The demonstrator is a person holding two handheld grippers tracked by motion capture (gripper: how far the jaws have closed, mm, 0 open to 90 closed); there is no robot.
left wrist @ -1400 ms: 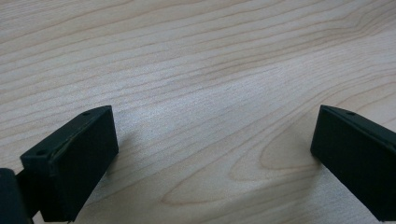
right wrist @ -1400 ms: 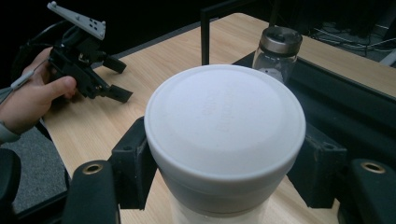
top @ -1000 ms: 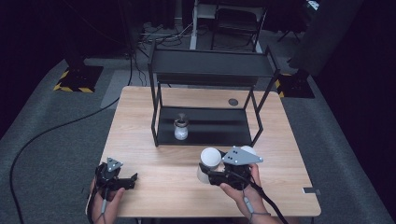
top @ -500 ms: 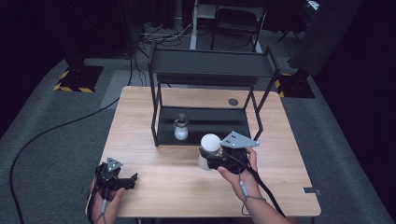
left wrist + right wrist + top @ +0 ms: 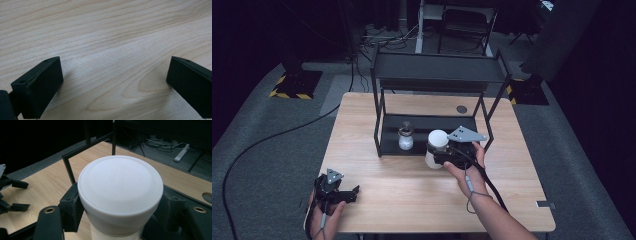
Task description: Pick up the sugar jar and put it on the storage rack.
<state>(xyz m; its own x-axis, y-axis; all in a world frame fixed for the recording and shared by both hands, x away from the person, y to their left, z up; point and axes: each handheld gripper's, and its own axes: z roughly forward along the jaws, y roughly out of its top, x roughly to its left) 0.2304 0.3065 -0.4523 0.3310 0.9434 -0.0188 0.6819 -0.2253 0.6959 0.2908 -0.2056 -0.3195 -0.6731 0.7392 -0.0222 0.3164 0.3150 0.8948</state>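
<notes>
High view: the right gripper (image 5: 438, 154) is clenched on a round white plastic jar with a white lid (image 5: 436, 148), one black jaw on each side of it, just under the lid. The jar is upright, w/ its bottom at or just over the light wood table (image 5: 412, 200); can't tell if it touches. It is right in front of the black metal two-level shelf rack (image 5: 439, 72), near the rack's front right leg. A small clear glass jar with white stuff inside (image 5: 405, 137) stands on the rack's low shelf, to the left of the white jar & apart from it. The left gripper (image 5: 343, 194) is at the near left edge of the table, well apart from the rest, jaws spread w/ nothing btwn them. A dark round hole (image 5: 461, 109) sits in the table behind the rack. Left gripper view: the two black jaws stand wide apart over bare wood, released, holding nothing. Right gripper view: the white lid is big & close, flat top up, w/ the black jaws tight on both sides of the jar below it. The rack's thin black legs stand behind the jar, & the left gripper (image 5: 17, 195) is far off at the left on the table.
</notes>
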